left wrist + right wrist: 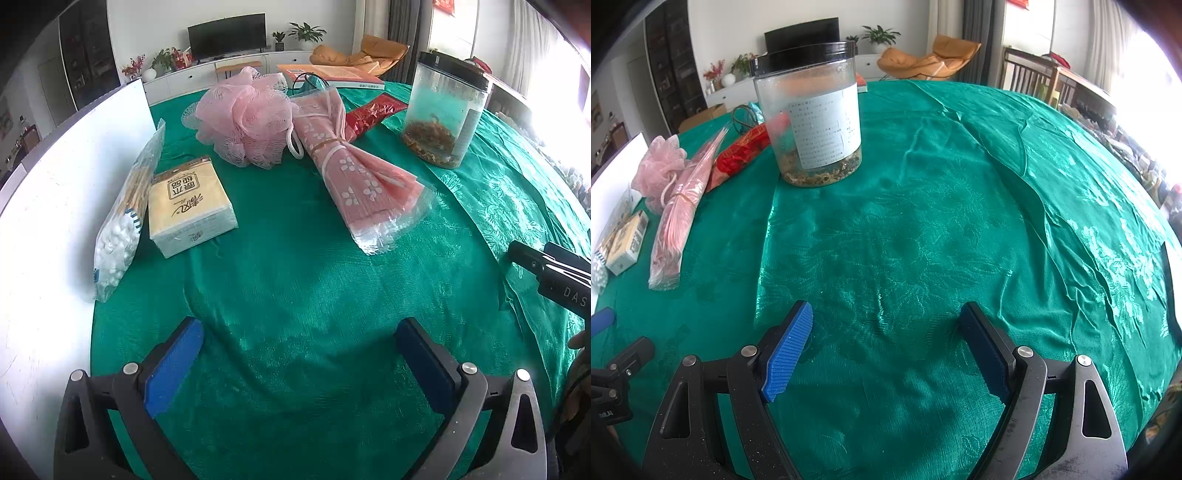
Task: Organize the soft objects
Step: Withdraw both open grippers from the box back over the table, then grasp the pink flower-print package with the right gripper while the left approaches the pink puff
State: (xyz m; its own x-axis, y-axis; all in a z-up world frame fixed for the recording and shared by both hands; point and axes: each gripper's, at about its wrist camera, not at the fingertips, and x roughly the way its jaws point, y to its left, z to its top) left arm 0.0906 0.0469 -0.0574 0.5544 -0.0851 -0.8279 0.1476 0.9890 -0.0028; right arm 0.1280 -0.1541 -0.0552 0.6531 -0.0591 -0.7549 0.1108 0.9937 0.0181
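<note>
**Green cloth, soft things at the left**

Green cloth (pixel 314 280) covers the bench. One pink loofah (pixel 243 118), one tissue pack (pixel 190 205) with Chinese print, one swab bag (pixel 123 218), one pink bundle (pixel 354 166), one labelled jar (pixel 809 114). Left gripper (pixel 299 365) and right gripper (pixel 886 350) gape, holding nothing; "DAS" shows on the right one.

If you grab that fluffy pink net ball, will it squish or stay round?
The pink mesh bath pouf will probably squish: it is gathered, airy netting with gaps showing through. It likely weighs very little for its bulk, since it looks mostly air. It probably won't roll far; its ruffles spread on the green tablecloth, and its white cord loop might snag.
</note>
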